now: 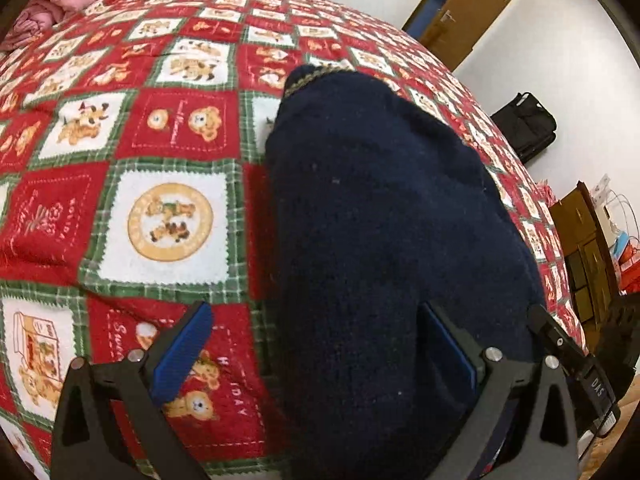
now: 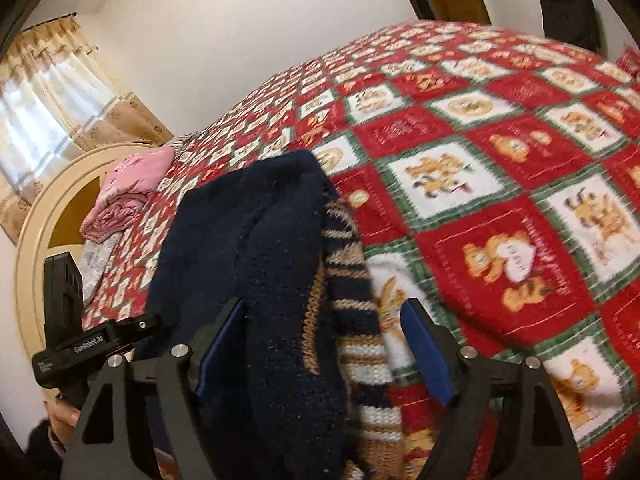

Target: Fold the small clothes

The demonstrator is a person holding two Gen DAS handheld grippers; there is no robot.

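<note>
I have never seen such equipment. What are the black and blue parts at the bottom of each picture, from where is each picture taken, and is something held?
A person holds one tool in each hand. Each picture comes from a camera on a tool, looking along its two blue-padded fingers. The left hand-held gripper and the right hand-held gripper both stand open and grip nothing. On the red teddy-bear bedspread lies a dark blue knitted garment with a striped part. Pink bedding lies near the headboard.
</note>
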